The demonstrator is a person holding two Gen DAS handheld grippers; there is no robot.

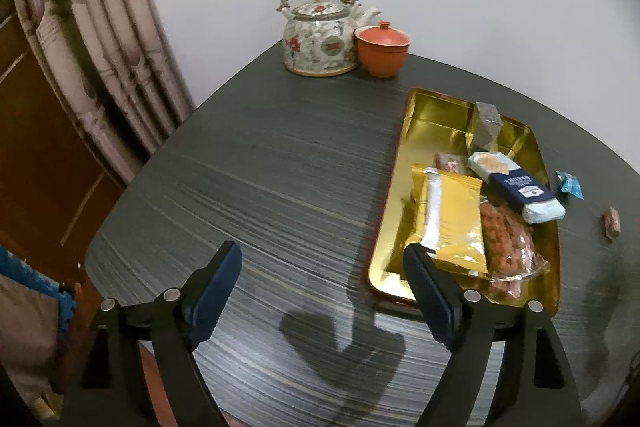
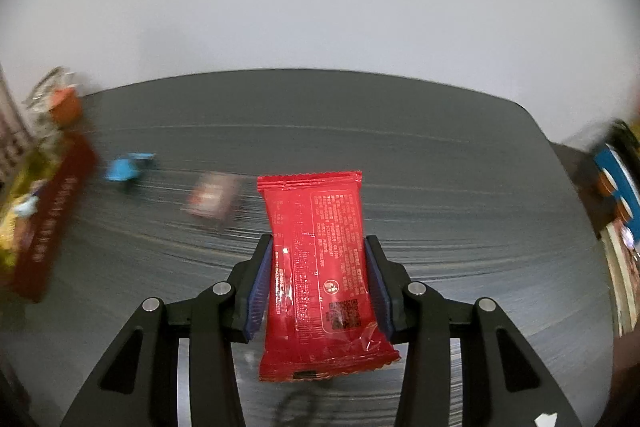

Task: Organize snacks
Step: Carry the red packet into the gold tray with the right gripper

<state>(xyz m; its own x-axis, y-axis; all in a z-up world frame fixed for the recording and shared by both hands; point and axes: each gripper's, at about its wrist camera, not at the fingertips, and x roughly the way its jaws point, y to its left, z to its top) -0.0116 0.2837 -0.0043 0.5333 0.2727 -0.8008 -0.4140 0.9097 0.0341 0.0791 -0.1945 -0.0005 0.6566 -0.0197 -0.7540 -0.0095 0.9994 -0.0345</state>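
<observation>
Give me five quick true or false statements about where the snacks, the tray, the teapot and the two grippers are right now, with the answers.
1. The right gripper is clamped on a red packet. True.
2. The left gripper holds the yellow packet. False: its jaws are open with nothing between them, and the packet lies in the gold tray.
3. The orange lidded cup stands beside the teapot. True.
4. The small blue candy lies inside the tray. False: it lies on the table, outside the tray's rim.
5. The gold tray is empty. False: it holds several snack packets.
</observation>
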